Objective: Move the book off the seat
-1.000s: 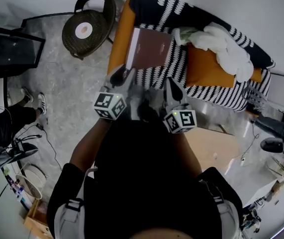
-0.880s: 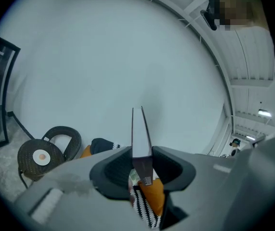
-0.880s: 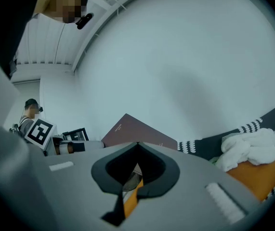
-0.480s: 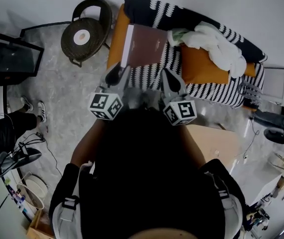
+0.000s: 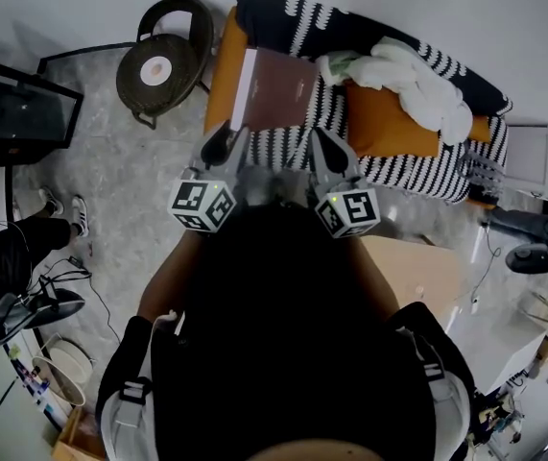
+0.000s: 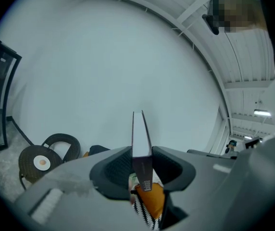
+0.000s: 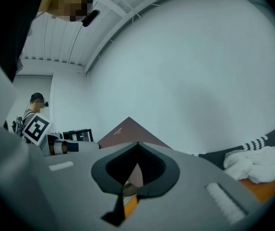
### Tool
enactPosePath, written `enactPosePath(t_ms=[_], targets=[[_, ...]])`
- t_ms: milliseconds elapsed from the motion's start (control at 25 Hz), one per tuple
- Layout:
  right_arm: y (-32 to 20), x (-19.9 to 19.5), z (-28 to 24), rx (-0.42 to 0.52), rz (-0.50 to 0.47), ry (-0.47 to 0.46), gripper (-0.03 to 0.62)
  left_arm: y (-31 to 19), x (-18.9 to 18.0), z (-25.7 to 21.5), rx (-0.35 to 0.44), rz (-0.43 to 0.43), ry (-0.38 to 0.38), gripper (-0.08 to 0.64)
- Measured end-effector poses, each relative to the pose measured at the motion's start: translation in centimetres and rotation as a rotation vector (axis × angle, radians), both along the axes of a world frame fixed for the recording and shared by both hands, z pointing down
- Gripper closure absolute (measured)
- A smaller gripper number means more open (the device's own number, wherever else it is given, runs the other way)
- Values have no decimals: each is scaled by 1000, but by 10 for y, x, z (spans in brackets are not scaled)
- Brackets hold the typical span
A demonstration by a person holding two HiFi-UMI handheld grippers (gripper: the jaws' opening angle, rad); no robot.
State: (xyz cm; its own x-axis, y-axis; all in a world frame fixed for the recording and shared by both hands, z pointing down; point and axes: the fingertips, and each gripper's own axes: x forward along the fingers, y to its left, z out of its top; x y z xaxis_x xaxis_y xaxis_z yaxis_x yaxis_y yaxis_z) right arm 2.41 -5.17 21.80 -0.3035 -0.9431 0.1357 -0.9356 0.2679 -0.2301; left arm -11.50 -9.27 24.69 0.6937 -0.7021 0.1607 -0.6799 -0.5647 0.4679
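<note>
A brown hardback book [image 5: 278, 89] with white page edges hangs above the orange sofa seat [image 5: 224, 75], which a black-and-white striped blanket [image 5: 398, 166] partly covers. My left gripper [image 5: 227, 140] is shut on the book's near left edge. In the left gripper view the book [image 6: 141, 134] stands edge-on between the jaws of the left gripper [image 6: 141, 160]. My right gripper [image 5: 320, 144] grips the near right corner. In the right gripper view the brown cover [image 7: 127, 131] rises beyond the closed jaw tips of the right gripper [image 7: 137, 146].
An orange cushion [image 5: 389, 123] and a heap of white cloth [image 5: 417, 80] lie on the sofa's right half. A round wicker chair [image 5: 163, 65] stands left of the sofa, a black frame [image 5: 14, 113] further left. A wooden tabletop [image 5: 413, 277] sits to my right. A person's legs [image 5: 5, 248] show at left.
Both grippers have risen with the book held between them, and it now hangs a little higher over the seat. Neither grip has changed.
</note>
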Motion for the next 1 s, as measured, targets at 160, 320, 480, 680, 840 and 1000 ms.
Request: enactPosePath(t_ms=[160,320,480,680,840,1000], targets=[[3,-2,0,2,0,-1,584,6,1,3,-11,9,11,419],[6,-3,0,0,1,-2,584,11,0,3,-23,14,24,419],[9,2,1,-2,10,0,584,15,2,5,-26,21,18,419],[13,10,4,-9,34,-2,584,15,10,3,-23,44,18,419],[18,22,4,-12,61,-15,584,17,25,3,-27,70,23,419],[27,47,8,-14,96,-23,584,23,51,5,-32,108,23,419]])
